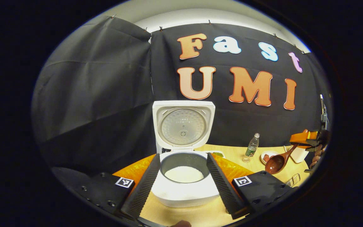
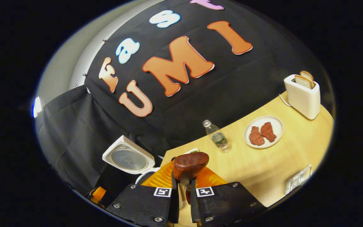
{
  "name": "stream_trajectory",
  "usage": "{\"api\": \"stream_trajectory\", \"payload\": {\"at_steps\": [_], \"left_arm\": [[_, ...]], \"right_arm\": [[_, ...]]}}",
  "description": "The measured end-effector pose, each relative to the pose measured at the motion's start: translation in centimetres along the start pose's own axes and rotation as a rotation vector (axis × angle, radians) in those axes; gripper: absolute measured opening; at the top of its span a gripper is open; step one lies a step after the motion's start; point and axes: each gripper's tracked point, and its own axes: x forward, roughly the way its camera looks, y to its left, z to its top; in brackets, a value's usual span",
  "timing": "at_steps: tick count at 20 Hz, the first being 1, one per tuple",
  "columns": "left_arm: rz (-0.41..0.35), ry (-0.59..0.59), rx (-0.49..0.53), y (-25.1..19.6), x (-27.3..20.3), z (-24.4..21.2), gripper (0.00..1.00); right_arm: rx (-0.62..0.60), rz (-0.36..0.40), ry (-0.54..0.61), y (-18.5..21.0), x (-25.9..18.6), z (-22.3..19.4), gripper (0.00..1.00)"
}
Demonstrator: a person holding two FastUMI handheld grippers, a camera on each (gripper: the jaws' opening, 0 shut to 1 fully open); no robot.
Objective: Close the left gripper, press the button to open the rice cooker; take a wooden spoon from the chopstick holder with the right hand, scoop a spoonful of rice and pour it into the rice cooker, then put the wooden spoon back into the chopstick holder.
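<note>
The white rice cooker [image 1: 184,189] stands on an orange mat with its lid [image 1: 183,124] raised, and white rice lies in its pot [image 1: 184,174]. My left gripper [image 1: 183,157] is open, its fingers spread on either side of the cooker in front of it, holding nothing. Far to the right, the right gripper [image 1: 307,140] holds the wooden spoon [image 1: 277,162] above the table, bowl tilted down and showing no rice. In the right gripper view my right gripper [image 2: 184,184] is shut on the spoon's handle, with the spoon bowl [image 2: 190,165] just ahead. The cooker's lid [image 2: 128,157] lies to the left.
A water bottle [image 2: 218,137], a plate [image 2: 277,126] with two pieces of meat and a white toaster [image 2: 302,94] with bread stand on the wooden table. A wire rack [image 2: 298,179] lies near the table's right edge. A small dish [image 1: 217,154] sits behind the cooker.
</note>
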Motion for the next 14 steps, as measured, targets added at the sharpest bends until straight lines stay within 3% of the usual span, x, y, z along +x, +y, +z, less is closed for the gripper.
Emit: {"api": "stream_trajectory", "payload": {"at_steps": [1, 2, 5, 7, 8, 14], "left_arm": [[-0.001, 0.006, 0.007, -0.7, -0.1, -0.1, 0.99], [0.0, 0.011, 0.014, -1.3, -0.4, -0.2, 0.95], [-0.023, 0.016, -0.004, -3.8, -0.8, 0.0, 0.99], [-0.034, 0.054, -0.045, -5.1, -0.9, -0.9, 0.94], [-0.029, 0.069, -0.06, -5.4, -1.1, -1.3, 0.99], [0.02, 0.091, -0.087, -7.1, -2.0, -2.0, 0.95]], "right_arm": [[0.005, -0.024, -0.005, -1.9, -0.9, 0.2, 0.14], [0.016, -0.049, -0.01, -3.7, -1.9, 0.4, 0.14], [0.041, -0.134, -0.02, -9.6, -4.7, 1.4, 0.14], [0.025, -0.2, -0.041, -13.4, -6.6, 2.4, 0.14], [0.02, -0.223, -0.051, -15.0, -7.4, 2.9, 0.14], [0.028, -0.264, -0.052, -20.6, -11.2, 4.0, 0.14]]}}
